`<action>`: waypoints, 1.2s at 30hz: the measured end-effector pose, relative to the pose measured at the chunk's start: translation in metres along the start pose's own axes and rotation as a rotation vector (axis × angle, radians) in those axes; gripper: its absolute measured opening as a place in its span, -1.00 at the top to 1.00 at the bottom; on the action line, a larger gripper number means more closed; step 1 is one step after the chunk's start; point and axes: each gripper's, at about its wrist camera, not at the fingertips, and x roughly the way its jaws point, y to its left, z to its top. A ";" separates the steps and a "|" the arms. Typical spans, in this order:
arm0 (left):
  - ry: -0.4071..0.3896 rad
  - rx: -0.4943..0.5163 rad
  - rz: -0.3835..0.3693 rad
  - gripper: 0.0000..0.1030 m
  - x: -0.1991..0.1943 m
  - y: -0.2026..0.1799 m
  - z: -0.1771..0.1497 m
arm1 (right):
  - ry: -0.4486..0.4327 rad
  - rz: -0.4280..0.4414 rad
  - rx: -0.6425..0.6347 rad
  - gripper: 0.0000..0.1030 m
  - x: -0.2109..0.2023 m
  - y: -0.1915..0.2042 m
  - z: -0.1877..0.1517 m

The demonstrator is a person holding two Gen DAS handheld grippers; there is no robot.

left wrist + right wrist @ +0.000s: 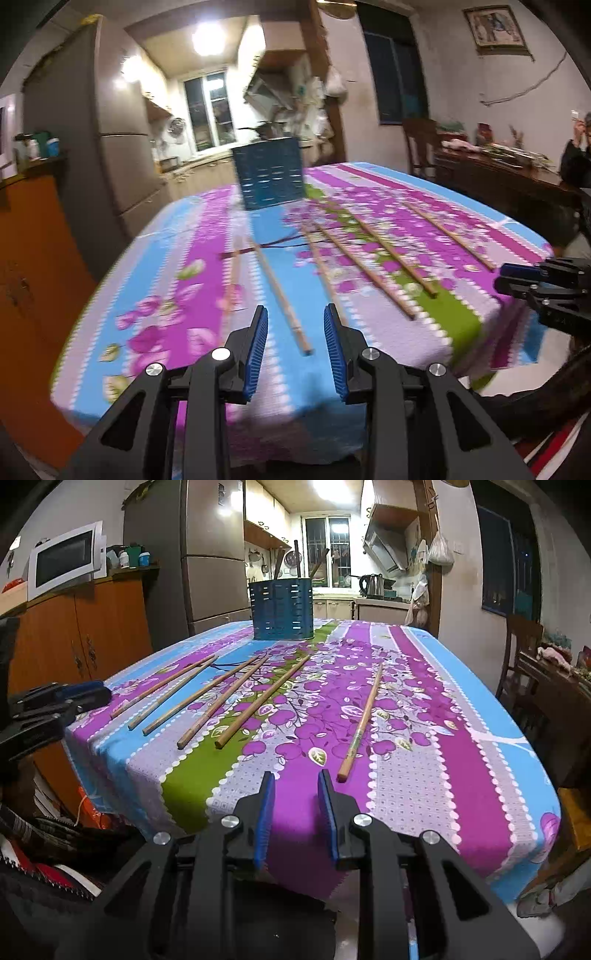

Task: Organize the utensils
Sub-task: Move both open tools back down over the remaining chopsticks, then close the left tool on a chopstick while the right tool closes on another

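Several wooden chopsticks lie apart on the flowered tablecloth (pixel 406 786). A blue perforated holder (pixel 282 609) stands at the far side with a few dark utensils in it; it also shows in the left wrist view (pixel 269 178). My left gripper (pixel 295 325) is open and empty above the near table edge, with one chopstick (pixel 280 291) lying between its fingers' line. My right gripper (pixel 295 786) is open and empty near the front edge, just left of the end of a single chopstick (pixel 362 720).
An orange cabinet (pixel 74 642) with a microwave (pixel 64 559) stands left of the table, a fridge (pixel 210 554) behind. A wooden chair (pixel 524 653) and a dark sideboard stand right. A person (pixel 576 155) sits at the far right.
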 end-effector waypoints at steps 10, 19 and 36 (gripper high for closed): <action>0.068 0.019 -0.005 0.36 0.022 0.008 -0.009 | 0.043 0.060 -0.024 0.56 0.014 0.012 0.019; 0.093 0.073 -0.022 0.39 0.039 -0.002 -0.014 | 0.057 0.117 -0.043 0.56 0.030 0.029 0.023; 0.068 0.003 -0.062 0.82 0.047 0.000 -0.022 | 0.030 0.059 -0.005 0.56 0.022 0.025 0.015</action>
